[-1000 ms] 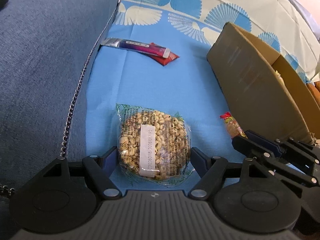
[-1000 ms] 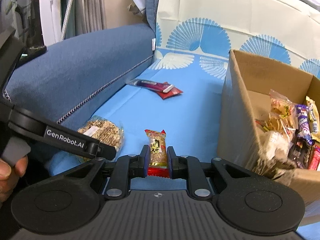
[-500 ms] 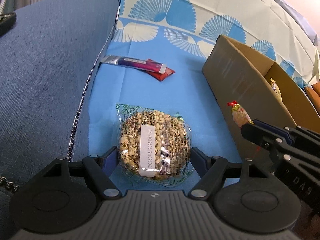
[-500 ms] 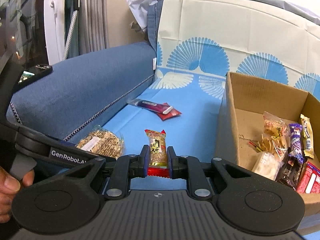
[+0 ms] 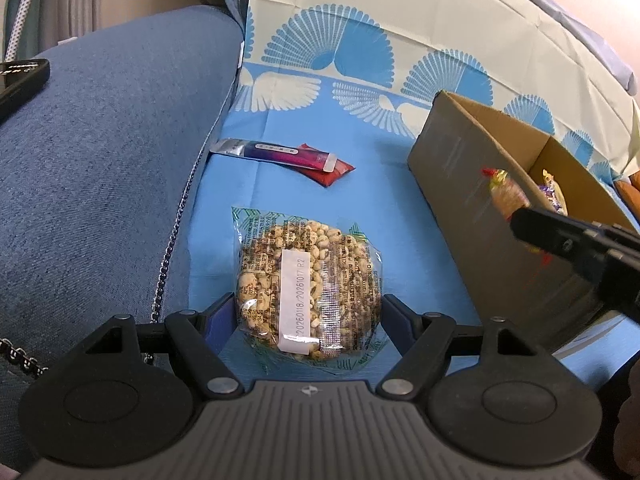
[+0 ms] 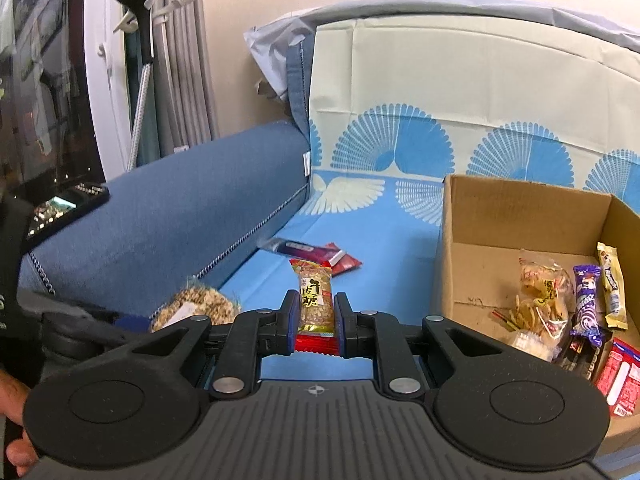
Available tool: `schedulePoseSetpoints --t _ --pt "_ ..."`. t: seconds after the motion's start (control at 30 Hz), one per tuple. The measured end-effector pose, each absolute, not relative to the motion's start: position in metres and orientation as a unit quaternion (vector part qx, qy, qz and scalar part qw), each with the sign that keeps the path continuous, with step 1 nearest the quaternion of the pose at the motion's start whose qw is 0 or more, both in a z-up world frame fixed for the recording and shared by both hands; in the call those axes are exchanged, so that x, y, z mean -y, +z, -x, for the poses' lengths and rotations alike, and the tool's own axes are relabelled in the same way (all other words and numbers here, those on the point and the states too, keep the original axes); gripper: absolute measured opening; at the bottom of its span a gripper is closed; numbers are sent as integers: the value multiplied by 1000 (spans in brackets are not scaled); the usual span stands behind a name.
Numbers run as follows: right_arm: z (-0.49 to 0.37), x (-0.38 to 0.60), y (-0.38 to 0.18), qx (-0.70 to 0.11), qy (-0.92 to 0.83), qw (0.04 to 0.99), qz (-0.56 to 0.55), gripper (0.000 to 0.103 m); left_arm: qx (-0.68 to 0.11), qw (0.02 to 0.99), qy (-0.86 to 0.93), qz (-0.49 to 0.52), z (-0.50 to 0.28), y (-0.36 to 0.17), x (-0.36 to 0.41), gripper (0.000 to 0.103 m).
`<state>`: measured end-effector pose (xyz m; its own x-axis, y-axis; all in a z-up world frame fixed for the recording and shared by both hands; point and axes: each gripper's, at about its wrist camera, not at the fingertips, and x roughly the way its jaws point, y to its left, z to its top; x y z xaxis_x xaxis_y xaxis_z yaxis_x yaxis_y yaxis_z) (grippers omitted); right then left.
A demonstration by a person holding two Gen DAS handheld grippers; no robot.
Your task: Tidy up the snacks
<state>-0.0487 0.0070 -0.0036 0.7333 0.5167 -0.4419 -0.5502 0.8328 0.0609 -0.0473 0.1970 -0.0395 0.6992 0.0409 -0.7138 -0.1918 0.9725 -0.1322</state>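
Two snacks gripped, cardboard box at right.
Left wrist view: left gripper [image 5: 308,316] jaws wide, clasping the round puffed-grain pack [image 5: 309,290] on the blue cloth [image 5: 384,216]. Right wrist view: right gripper [image 6: 316,316] clamped on a peanut candy bar [image 6: 315,300], held above the cloth, left of the cardboard box [image 6: 520,216].

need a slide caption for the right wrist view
Right gripper shut on a peanut candy bar, beside the cardboard box of snacks.
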Motion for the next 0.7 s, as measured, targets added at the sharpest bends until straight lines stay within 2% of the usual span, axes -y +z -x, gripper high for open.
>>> schedulePoseSetpoints --t 0.3,0.53,0.7 --pt "39 7 5 -217 280 935 5 19 -394 913 73 75 41 -41 -191 81" --pt "30 25 11 -212 251 944 -32 19 -414 893 109 139 34 -39 -197 81" --pt "23 38 18 -205 225 951 -59 17 -418 888 142 133 19 -19 -177 81"
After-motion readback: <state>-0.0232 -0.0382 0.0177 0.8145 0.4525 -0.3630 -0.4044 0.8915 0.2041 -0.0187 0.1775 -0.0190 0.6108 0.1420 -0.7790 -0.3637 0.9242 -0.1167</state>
